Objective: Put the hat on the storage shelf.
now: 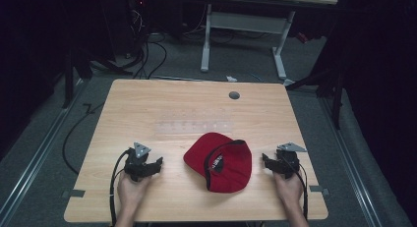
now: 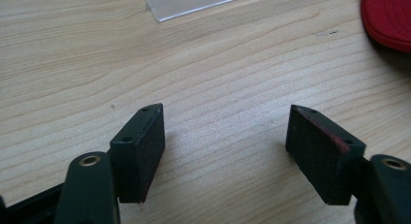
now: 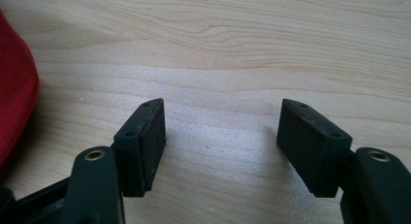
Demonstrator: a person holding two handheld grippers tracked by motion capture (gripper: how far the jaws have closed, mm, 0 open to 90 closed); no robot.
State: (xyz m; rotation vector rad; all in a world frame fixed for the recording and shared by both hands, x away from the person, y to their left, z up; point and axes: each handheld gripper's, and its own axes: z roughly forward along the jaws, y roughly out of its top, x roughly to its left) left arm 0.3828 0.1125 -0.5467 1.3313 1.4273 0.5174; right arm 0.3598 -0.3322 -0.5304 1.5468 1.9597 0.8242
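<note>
One red cap (image 1: 221, 160) lies upside down at the table's (image 1: 147, 104) six o'clock, between my grippers, ready to be taken from both sides. Left gripper (image 1: 158, 164) at nine, right gripper (image 1: 265, 161) at three, both spread and empty. My left gripper's view adds a clear sheet (image 2: 194, 1).

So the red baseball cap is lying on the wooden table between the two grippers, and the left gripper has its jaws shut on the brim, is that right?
Not quite. The red baseball cap does lie on the wooden table between the grippers, but the left gripper holds nothing: the left gripper view shows its jaws open over bare wood, the cap off to one side.
</note>
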